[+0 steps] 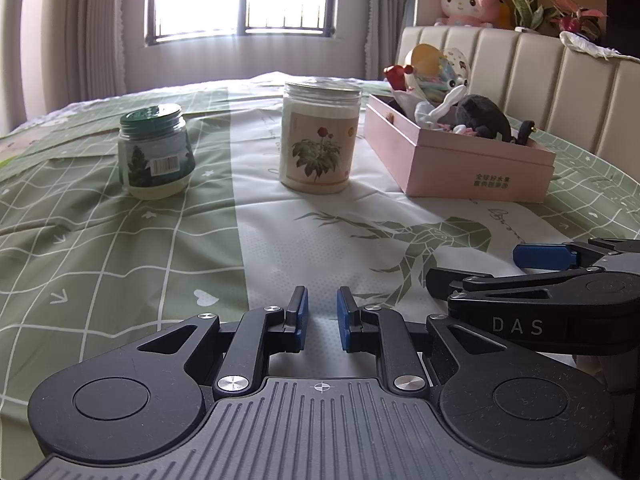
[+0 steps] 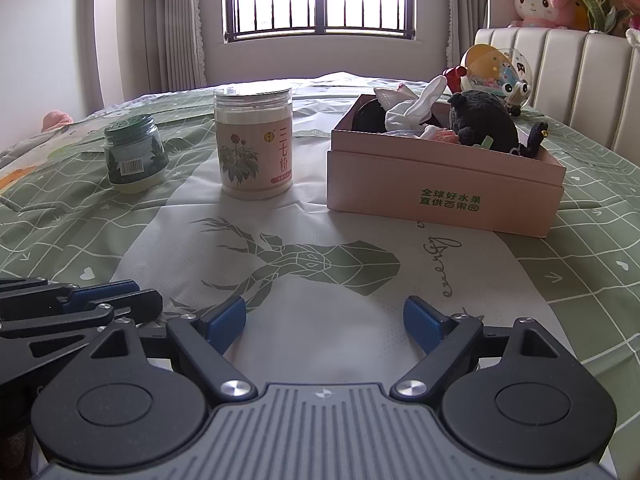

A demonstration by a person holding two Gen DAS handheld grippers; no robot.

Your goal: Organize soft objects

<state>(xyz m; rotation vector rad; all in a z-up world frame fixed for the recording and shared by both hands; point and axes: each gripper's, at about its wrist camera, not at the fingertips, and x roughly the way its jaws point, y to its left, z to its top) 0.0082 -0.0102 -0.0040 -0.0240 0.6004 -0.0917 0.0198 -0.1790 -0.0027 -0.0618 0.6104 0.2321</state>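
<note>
The left gripper [image 1: 322, 316], black with blue pads, sits at the bottom middle of the left wrist view; its jaws stand a little apart with only a narrow gap, and nothing is between them. The right gripper [image 2: 324, 320] sits at the bottom middle of the right wrist view with its jaws spread wide, also empty. Both hang above a green and white bed cover [image 2: 320, 300] with a grid pattern and a printed deer head. The soft objects lie in a pale pink cardboard box [image 2: 444, 184] with green letters, in the middle right of both views: a black plush toy [image 2: 486, 124], a white cloth piece [image 2: 412, 110] and some small pink things that I cannot identify. Behind the box, a round colourful toy with big eyes [image 2: 506, 76] stands near the cream padded headboard [image 2: 568, 68]. Left of the box stands a tall clear plastic jar with a flower label [image 2: 254, 148], and further left a short jar with a green lid [image 2: 134, 156]. A pink plush doll [image 2: 540, 0] sits in the upper right corner, above the headboard.
</note>
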